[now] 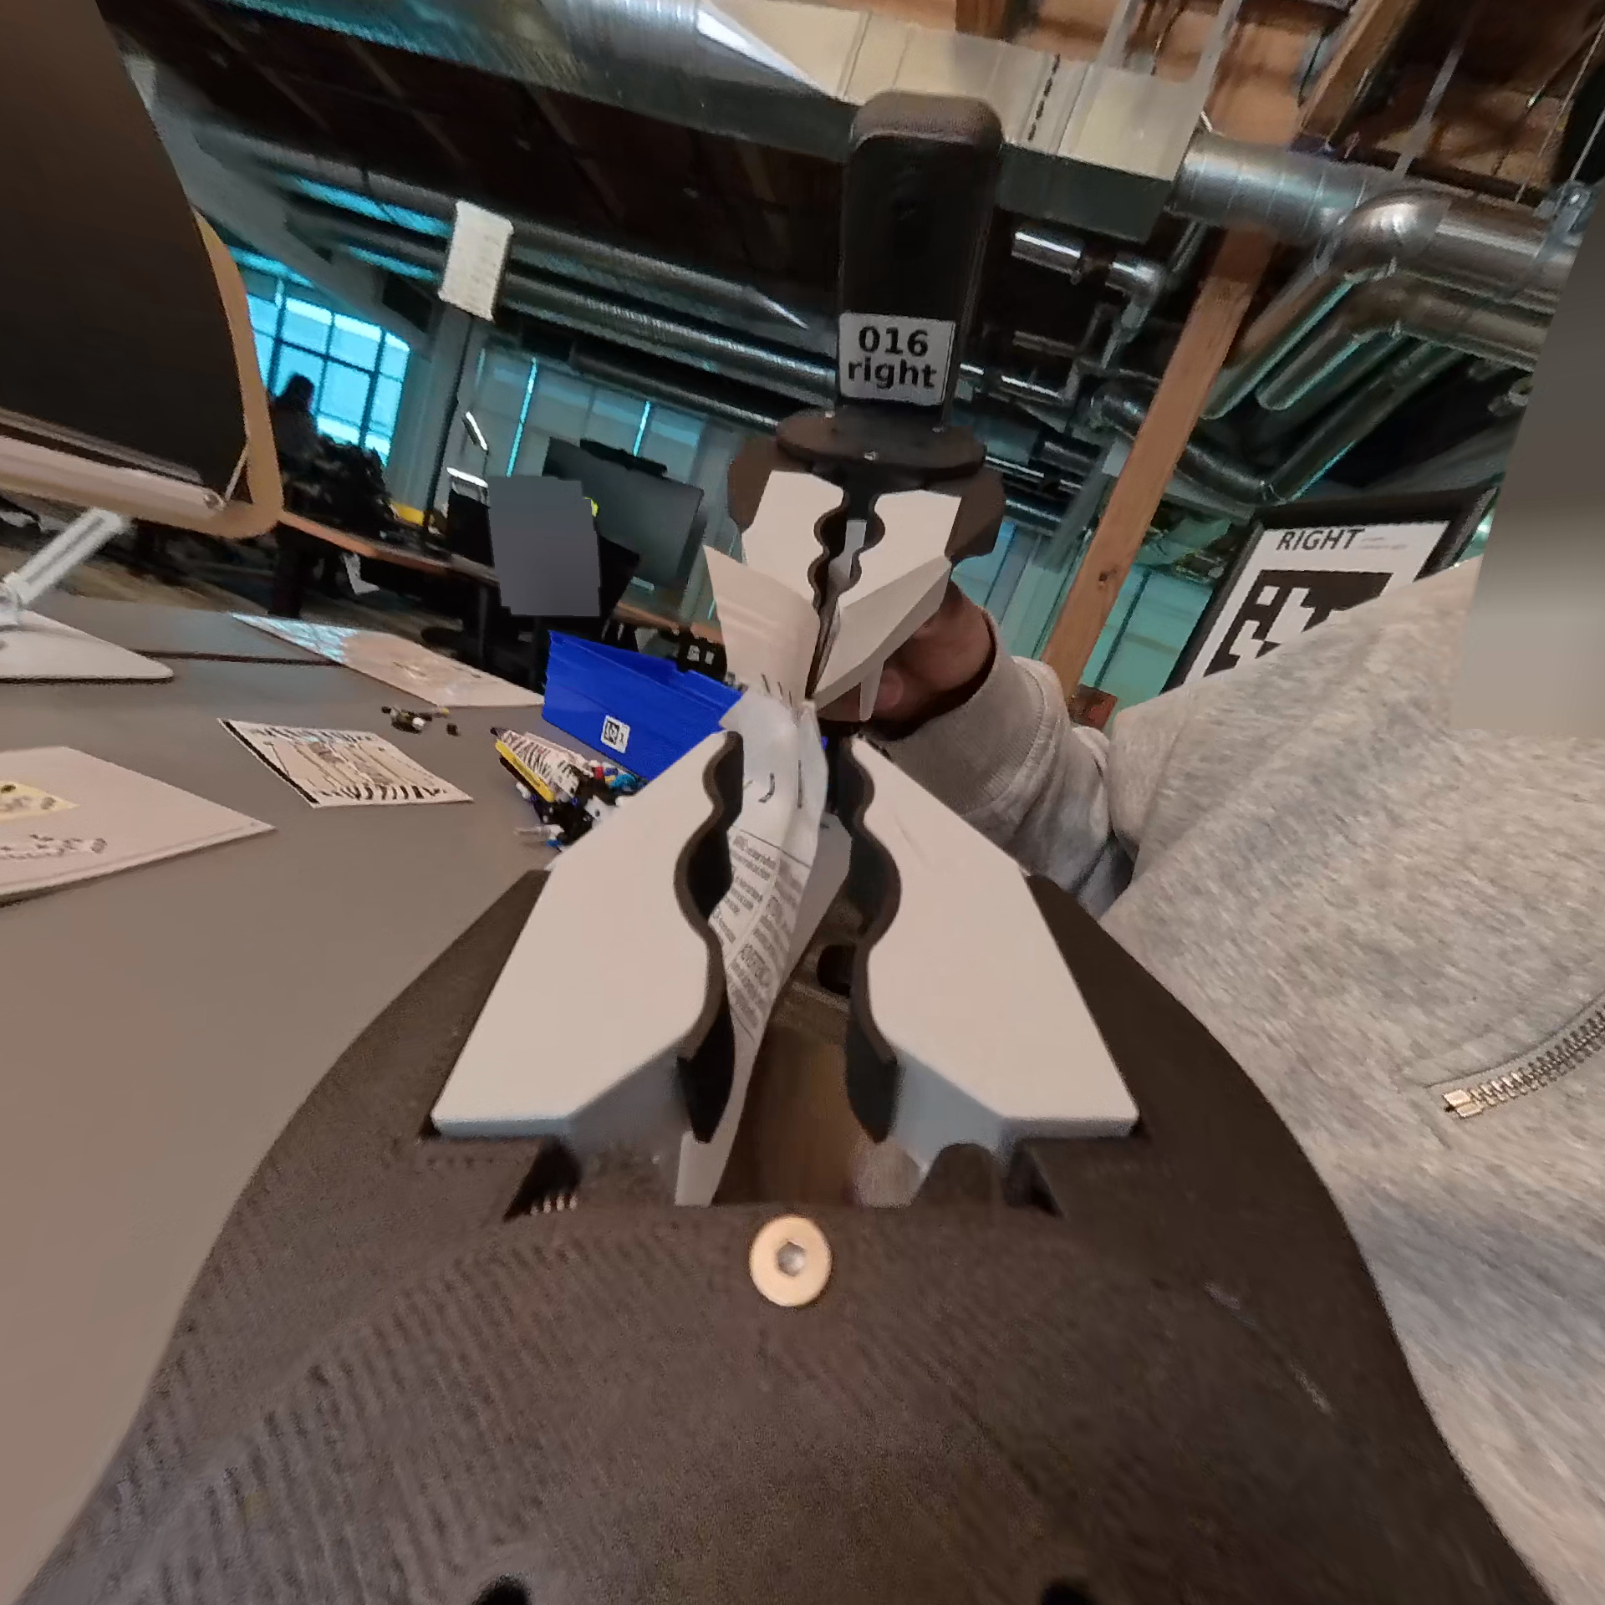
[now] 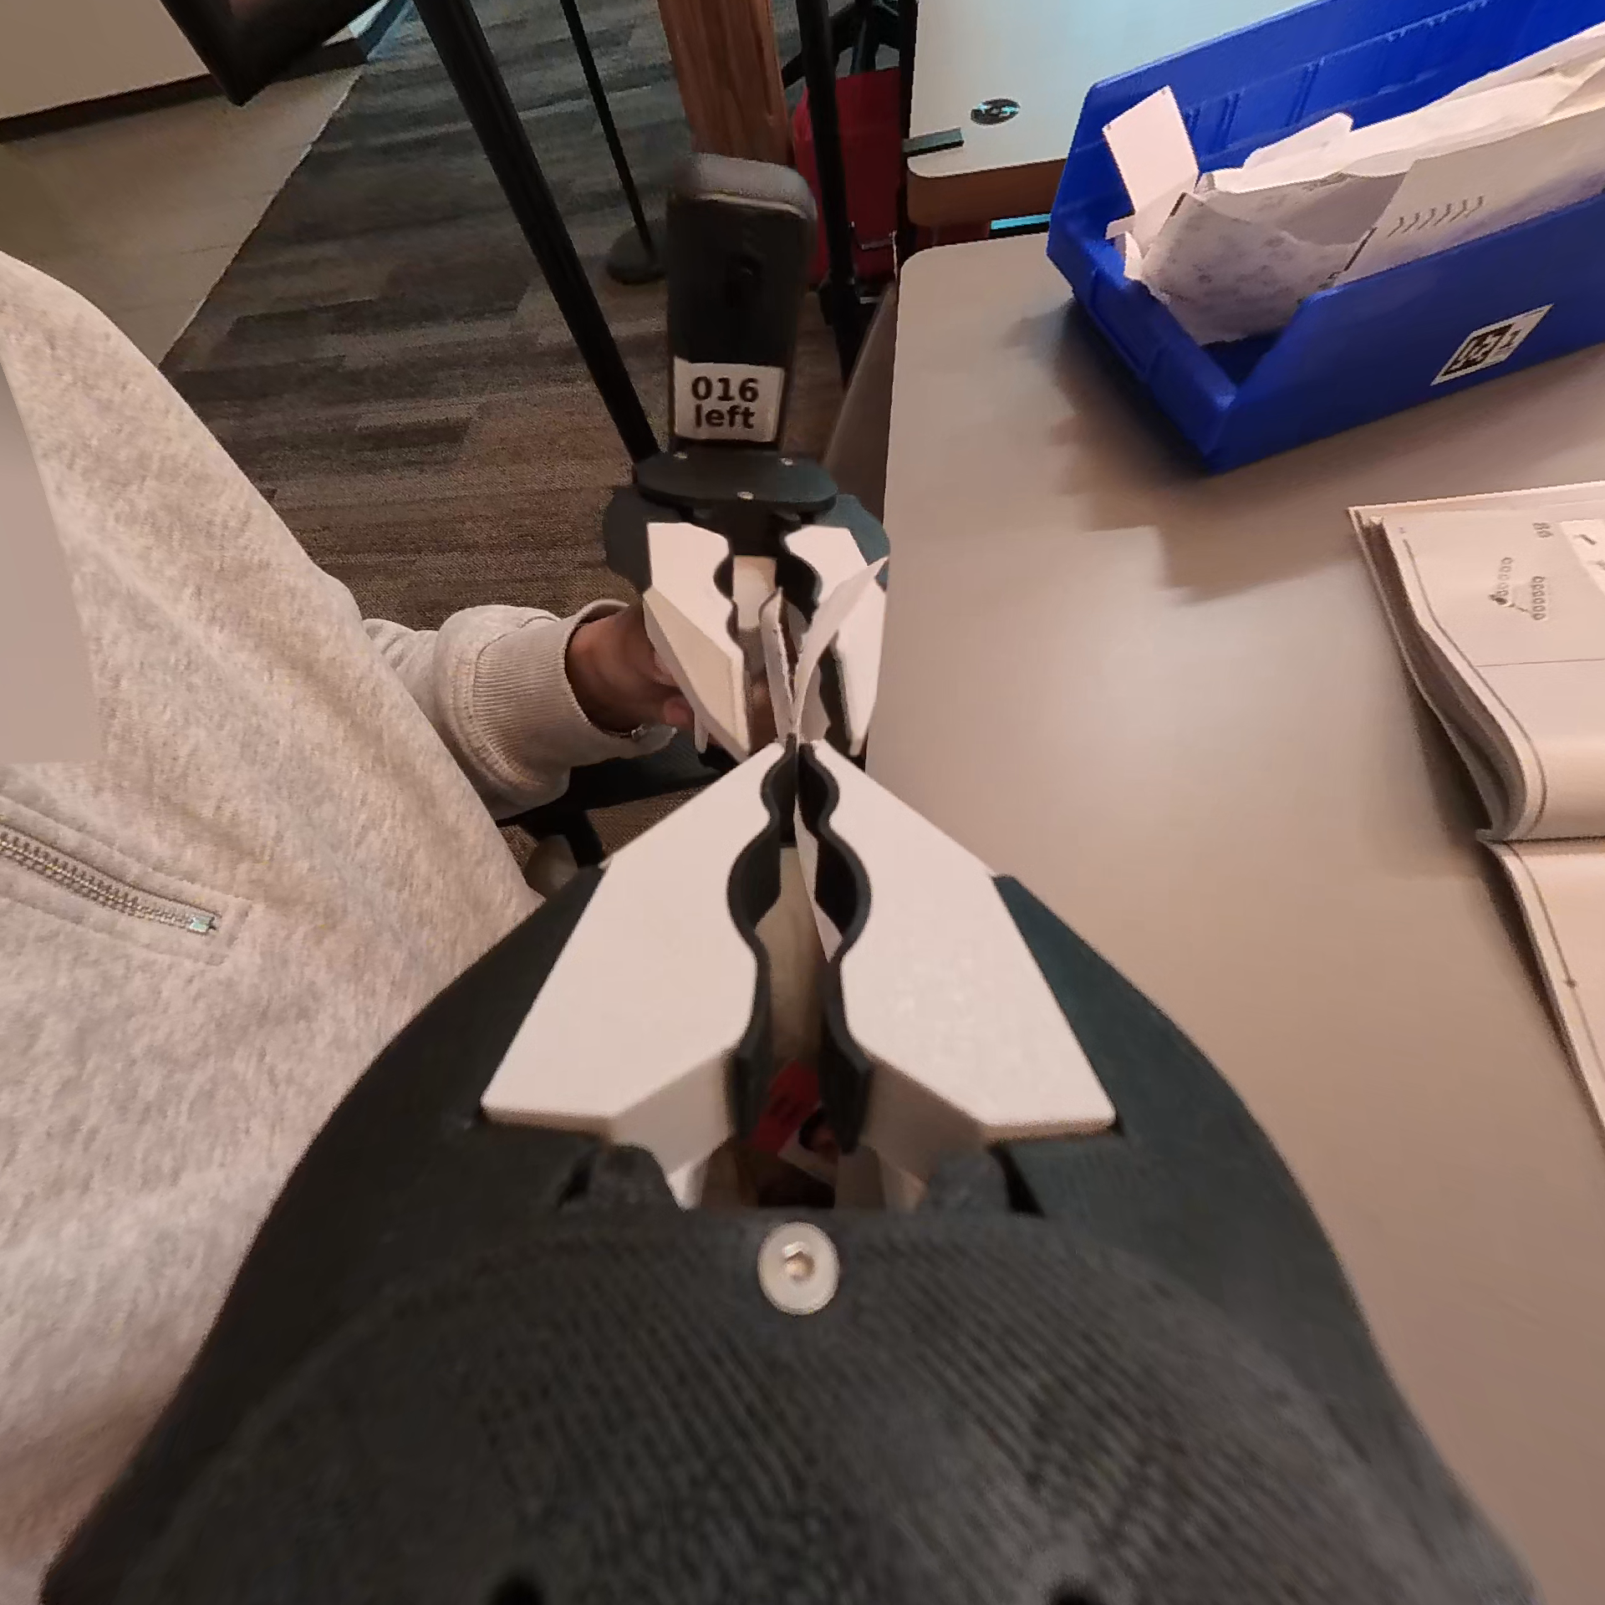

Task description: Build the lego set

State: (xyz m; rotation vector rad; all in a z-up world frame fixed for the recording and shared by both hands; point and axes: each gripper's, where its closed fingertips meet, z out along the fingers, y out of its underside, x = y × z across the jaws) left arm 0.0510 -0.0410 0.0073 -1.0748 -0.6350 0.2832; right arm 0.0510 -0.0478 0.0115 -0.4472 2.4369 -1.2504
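Both grippers meet tip to tip above the table edge, each shut on the same white printed paper bag. In the left wrist view the bag runs between the fingers of my left gripper, and my right gripper pinches its far end. In the right wrist view a strip of the bag sits in my right gripper, and my left gripper clamps the rest, which flares out beyond it. Loose lego pieces lie in a small pile on the grey table.
A blue bin with torn white paper bags stands at the back of the table; it also shows in the left wrist view. An open instruction booklet lies to the right. More booklets and a monitor stand are at the left. Less than 4 cm separates the two grippers' tips.
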